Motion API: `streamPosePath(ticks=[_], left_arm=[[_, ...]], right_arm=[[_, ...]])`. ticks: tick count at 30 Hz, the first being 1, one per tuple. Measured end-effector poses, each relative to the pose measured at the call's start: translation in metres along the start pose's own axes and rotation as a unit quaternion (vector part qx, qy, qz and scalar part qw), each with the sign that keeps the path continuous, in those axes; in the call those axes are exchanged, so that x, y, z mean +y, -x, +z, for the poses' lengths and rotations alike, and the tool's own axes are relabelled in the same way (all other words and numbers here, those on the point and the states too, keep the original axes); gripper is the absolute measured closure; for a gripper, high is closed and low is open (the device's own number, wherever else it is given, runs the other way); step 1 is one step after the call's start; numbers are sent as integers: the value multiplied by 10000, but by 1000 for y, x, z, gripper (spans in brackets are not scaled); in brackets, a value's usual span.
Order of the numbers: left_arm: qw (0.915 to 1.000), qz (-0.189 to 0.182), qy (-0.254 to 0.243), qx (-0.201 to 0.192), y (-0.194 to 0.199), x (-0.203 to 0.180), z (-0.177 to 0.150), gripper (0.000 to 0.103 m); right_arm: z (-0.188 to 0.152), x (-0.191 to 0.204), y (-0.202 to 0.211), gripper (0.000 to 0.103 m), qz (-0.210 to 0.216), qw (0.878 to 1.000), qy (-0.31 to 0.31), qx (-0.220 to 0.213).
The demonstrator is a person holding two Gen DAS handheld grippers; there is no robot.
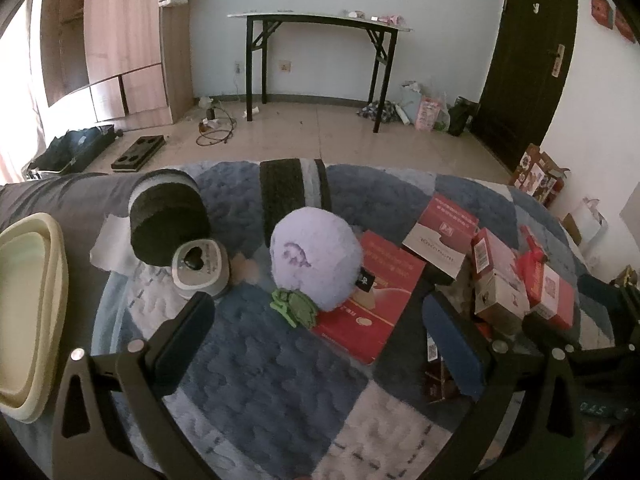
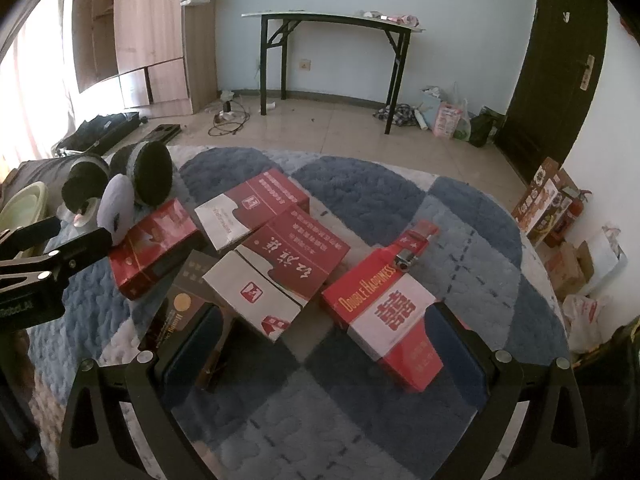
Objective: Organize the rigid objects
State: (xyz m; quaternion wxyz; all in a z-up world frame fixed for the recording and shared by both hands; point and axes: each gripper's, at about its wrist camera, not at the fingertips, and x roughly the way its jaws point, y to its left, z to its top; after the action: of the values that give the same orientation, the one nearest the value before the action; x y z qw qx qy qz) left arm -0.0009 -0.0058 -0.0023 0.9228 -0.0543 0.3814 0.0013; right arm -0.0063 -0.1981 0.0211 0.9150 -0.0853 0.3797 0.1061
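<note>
Behind us we see a tiled floor, a black-legged folding table (image 1: 320,20) against the pale wall and a dark door (image 2: 560,60). Closer in, a blue-and-white checked quilt (image 2: 360,196) holds red cartons. Our right gripper (image 2: 328,344) hangs spread wide, empty, the Double Happiness carton (image 2: 384,312) between its fingers (touching? we cannot tell). Our left gripper (image 1: 320,336) gapes too, the purple plush ball (image 1: 316,256) just ahead.

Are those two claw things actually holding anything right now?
No, nothing is held. The left gripper hangs open over the blanket near the purple plush ball. The right gripper is open too, its jaws spread either side of the Double Happiness box, not closed on it.
</note>
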Motion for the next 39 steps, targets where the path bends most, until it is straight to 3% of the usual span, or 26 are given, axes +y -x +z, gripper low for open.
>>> streamPosePath(ticks=[39], left_arm=[[9999,133,-40,6,-1,-2,2,0]], right_arm=[[-1,0,2,0,-25,10000,30,14]])
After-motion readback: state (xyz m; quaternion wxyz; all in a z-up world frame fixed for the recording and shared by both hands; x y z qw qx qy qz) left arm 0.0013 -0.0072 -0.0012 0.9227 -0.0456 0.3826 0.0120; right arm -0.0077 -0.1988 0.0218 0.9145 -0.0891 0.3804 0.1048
